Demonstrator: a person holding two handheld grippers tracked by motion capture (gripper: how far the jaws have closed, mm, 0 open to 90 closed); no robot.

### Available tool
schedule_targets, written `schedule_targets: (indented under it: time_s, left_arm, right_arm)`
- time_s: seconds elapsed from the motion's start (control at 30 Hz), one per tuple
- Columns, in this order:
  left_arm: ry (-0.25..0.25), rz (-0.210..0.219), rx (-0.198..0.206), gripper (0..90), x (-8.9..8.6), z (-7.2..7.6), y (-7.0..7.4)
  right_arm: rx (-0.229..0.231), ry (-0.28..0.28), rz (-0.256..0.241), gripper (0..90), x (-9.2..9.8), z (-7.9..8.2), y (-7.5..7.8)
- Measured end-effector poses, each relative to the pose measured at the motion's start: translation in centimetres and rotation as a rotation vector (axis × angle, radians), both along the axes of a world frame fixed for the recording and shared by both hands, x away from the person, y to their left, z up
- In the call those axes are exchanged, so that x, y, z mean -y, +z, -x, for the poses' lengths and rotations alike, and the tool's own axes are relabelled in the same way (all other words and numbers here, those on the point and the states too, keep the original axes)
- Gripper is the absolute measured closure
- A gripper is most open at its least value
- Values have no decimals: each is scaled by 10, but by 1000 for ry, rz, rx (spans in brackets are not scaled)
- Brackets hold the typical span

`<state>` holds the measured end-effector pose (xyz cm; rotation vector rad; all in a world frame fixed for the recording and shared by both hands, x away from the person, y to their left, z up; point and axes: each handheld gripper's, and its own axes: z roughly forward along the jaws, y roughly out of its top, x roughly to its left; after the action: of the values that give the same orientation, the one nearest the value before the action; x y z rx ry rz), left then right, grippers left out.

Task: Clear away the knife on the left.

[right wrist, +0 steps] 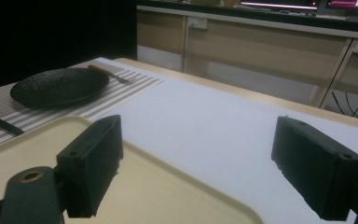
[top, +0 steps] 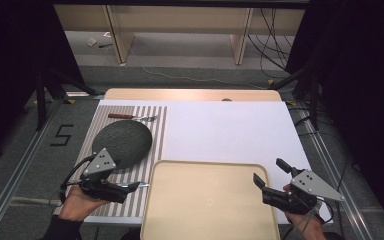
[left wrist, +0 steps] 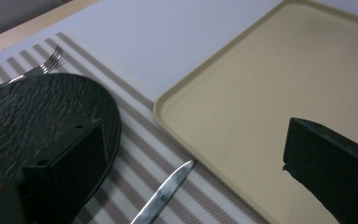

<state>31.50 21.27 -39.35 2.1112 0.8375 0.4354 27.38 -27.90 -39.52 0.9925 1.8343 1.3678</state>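
High view: both tongs, left (top: 130, 187) and right (top: 269, 176), gape, holding nothing

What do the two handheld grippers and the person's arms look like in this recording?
Both the left gripper and the right gripper are black, each with two blocky jaws and a grey three-cornered plate on top marked with dark dots. A black cable loops from the left one. The left arm wears a dark sleeve.

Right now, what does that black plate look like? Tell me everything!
The black plate is round, dark and rough-textured, maybe stoneware, with nothing on it. It lies flat on the striped placemat, left of the beige tray. A fork lies beyond it and a knife on its near side.
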Motion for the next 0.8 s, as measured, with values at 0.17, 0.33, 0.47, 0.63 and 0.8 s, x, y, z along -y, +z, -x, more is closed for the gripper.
schedule_targets:
  time_s: [0.17, 0.33, 0.47, 0.63, 0.8]
  left_arm:
    - [33, -80, -42, 60, -17, -5, -4]
    - [56, -135, -98, 69, -32, -10, -11]
    - [70, -187, -134, 73, -37, -15, -19]
    - [38, -249, -211, 74, -37, -20, -28]
    - [38, -313, -246, 77, -37, -27, -38]
  right_arm:
    - [1, 5, 4, 173, 0, 0, 0]
    - [-2, 5, 6, 173, -1, 0, 0]
    - [-2, 5, 5, 173, -1, -1, 0]
    - [-8, 6, 6, 173, -1, -1, -1]
    - [-8, 8, 5, 173, -1, -1, -1]
